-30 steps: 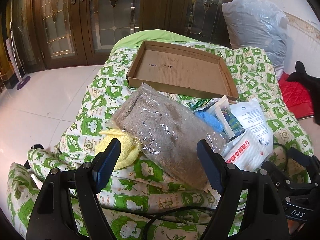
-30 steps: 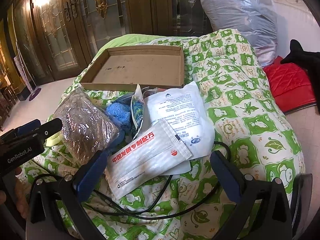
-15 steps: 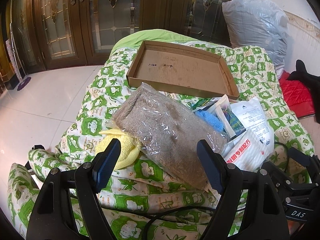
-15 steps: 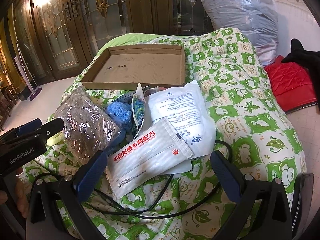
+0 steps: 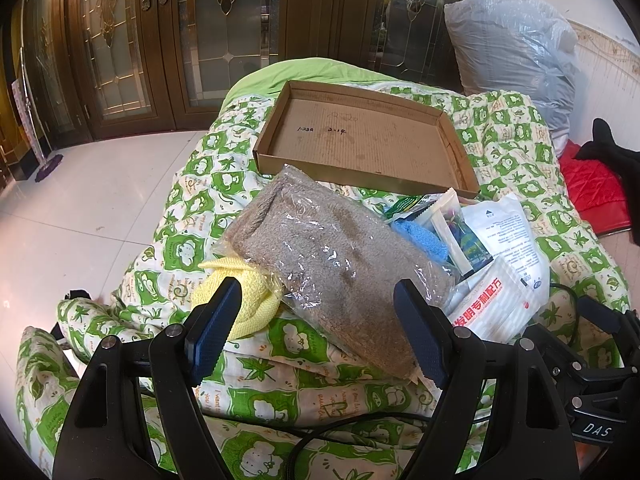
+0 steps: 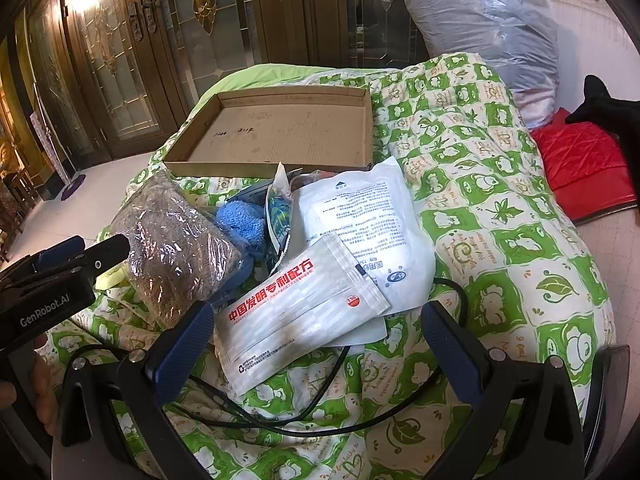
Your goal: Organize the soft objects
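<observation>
Green-and-white patterned quilt (image 5: 192, 208) mounded over a bed, sloping off toward pale floor tiles (image 5: 80, 208) on its left side. Cardboard tray (image 5: 460, 152) sits at the far end of the pile, shallow walls, bare floor with some handwriting; nothing in it.

Soft items heaped just short of the tray's near wall. Grey-brown towel in a clear plastic bag (image 5: 336, 268) lies diagonally, its far corner close to the tray's near edge, its near end between the left gripper (image 5: 320, 328) fingers but not touched by them. Yellow knit cloth (image 5: 244, 304) pokes out from under the bag's left edge, just beside the left finger. Blue fluffy cloth (image 6: 244, 224) is wedged between the bagged towel and a small upright printed packet (image 6: 280, 204). To the right, a white packet with red Chinese lettering (image 6: 296, 312) overlaps a larger white pouch with blue print (image 6: 360, 216). Black cable (image 6: 320, 412) loops over the quilt below them.

Left gripper: jaws spread wide, holding nothing. Right gripper (image 6: 320, 344): jaws also wide apart, empty, straddling the near end of the red-lettered packet from above.

Open quilt to the right of the pouches. Beyond the bed's right edge: red quilted cushion (image 6: 580, 160), grey plastic sack (image 6: 480, 24) against the wall. Wooden glazed doors (image 5: 200, 32) behind.
</observation>
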Demonstrator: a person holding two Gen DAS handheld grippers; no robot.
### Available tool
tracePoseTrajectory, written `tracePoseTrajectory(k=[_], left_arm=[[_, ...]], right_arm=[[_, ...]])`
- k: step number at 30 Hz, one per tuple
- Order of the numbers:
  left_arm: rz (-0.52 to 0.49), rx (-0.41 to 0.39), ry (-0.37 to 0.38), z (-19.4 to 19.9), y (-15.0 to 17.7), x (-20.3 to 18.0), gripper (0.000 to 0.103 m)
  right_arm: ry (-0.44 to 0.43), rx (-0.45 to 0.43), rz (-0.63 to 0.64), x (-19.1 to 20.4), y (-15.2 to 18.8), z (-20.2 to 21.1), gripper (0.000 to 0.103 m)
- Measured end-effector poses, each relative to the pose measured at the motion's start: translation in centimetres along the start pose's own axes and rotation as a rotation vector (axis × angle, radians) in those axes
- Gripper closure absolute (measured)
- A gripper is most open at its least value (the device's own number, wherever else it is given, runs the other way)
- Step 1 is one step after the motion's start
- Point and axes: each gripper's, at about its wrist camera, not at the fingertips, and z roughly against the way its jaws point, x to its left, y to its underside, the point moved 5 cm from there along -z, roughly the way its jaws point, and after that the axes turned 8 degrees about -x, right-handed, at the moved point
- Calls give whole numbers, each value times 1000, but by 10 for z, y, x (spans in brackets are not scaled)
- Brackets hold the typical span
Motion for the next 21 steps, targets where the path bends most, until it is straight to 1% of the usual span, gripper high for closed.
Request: tracePoseTrajectory(k=[19,21], left_arm=[[0,5,-2,-1,2,0,24],[10,18,-1,-3,4,2,24]], right_arm=[[-17,17,-6,1,0,-1,0],[-17,17,-9,1,1,-1,0]])
